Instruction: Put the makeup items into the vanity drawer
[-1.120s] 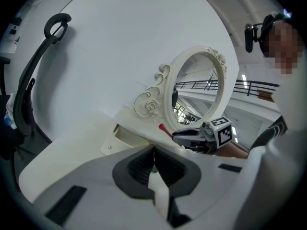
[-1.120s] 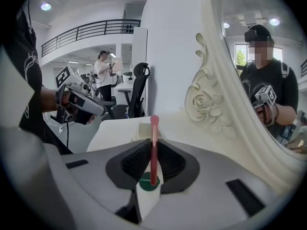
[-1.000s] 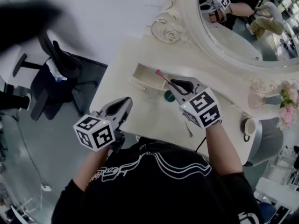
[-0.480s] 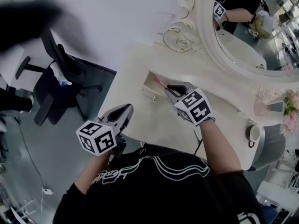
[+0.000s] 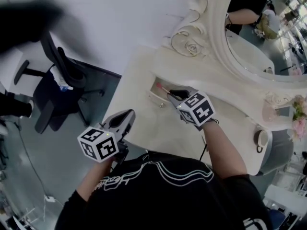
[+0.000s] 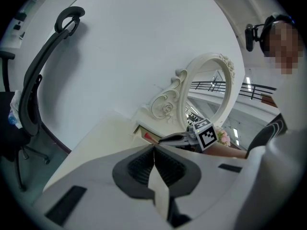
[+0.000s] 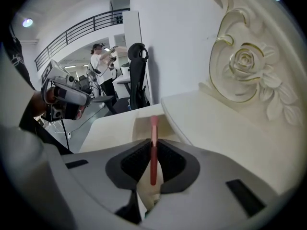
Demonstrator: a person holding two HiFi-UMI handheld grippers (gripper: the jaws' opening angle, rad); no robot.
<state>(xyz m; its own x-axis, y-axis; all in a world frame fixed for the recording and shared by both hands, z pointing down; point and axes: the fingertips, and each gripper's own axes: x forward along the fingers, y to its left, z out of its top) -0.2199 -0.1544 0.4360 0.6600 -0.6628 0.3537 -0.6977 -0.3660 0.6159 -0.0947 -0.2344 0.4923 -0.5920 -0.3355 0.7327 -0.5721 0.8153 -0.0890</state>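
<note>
My right gripper (image 5: 171, 94) is shut on a thin pink makeup brush (image 7: 153, 143). The brush's tip (image 5: 159, 86) pokes out over the open cream vanity drawer (image 5: 154, 97), and the right gripper view shows it pointing into the drawer's cavity (image 7: 144, 126). My left gripper (image 5: 127, 117) hangs at the vanity's front left edge with its jaws together and nothing between them (image 6: 153, 150). From the left gripper view the right gripper (image 6: 165, 139) and the brush's red tip (image 6: 147, 137) sit at the drawer.
A carved rose ornament (image 5: 193, 48) and the oval mirror frame (image 5: 225, 56) rise behind the drawer. A cup (image 5: 261, 138) and pink flowers (image 5: 298, 121) stand at the vanity's right end. A black office chair (image 5: 62, 73) stands on the floor to the left.
My right gripper has come down and moved left with the brush, its tip now over the open drawer. My left gripper shifted a little along the vanity's front edge.
</note>
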